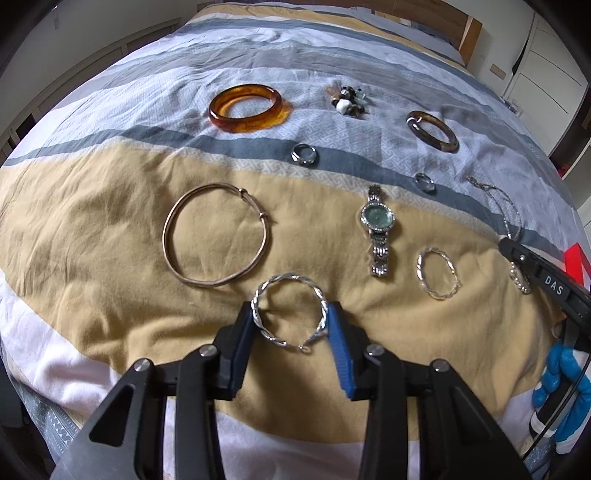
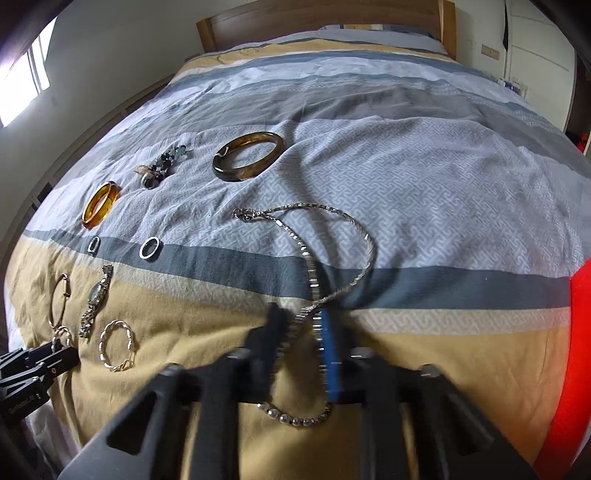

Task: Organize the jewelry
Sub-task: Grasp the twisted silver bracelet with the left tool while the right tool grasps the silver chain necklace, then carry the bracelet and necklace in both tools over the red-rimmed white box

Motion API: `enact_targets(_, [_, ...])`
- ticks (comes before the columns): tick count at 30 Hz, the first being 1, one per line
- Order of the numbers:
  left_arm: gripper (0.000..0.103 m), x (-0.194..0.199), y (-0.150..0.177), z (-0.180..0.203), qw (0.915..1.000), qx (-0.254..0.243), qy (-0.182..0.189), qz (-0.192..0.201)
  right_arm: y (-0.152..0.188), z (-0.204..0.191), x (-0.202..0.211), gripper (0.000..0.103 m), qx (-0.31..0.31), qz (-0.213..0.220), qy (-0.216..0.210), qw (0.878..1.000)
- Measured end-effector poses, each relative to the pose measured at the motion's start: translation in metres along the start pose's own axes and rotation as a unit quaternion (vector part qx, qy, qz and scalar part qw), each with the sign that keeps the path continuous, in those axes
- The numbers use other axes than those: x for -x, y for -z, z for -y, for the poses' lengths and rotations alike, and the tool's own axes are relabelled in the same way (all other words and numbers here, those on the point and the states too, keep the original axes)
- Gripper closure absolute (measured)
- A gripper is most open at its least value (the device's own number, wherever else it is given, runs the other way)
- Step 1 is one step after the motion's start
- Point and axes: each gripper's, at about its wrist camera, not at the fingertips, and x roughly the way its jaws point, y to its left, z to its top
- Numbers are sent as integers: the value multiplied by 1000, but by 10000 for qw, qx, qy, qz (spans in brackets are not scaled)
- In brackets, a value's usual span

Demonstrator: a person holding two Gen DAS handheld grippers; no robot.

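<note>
Jewelry lies on a striped bedspread (image 1: 92, 229). My left gripper (image 1: 290, 321) is open with its jaws on either side of a twisted silver bracelet (image 1: 288, 314), which lies on the yellow band. My right gripper (image 2: 301, 332) is open over a silver chain necklace (image 2: 314, 266) that runs between its fingers. It also shows in the left wrist view (image 1: 543, 273). Whether either touches the jewelry I cannot tell.
An amber bangle (image 1: 245, 108), a brown bangle (image 1: 432, 131), a bead cluster (image 1: 347, 99), two rings (image 1: 303, 154) (image 1: 424, 182), a thin gold hoop (image 1: 218, 240), a silver watch (image 1: 377, 229) and a second twisted bracelet (image 1: 437, 273) lie spread out. A wooden headboard (image 2: 325, 22) stands behind.
</note>
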Motion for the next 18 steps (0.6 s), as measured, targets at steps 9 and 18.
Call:
enact_targets(9, [67,21,6,-1,9998,1,89,152,9,-12,32,97,-17,159,-442,9989])
enact_targets(18, [67,63,15,0,9989,-3,227,419,15,-37,95,97,199,504,-693,9961])
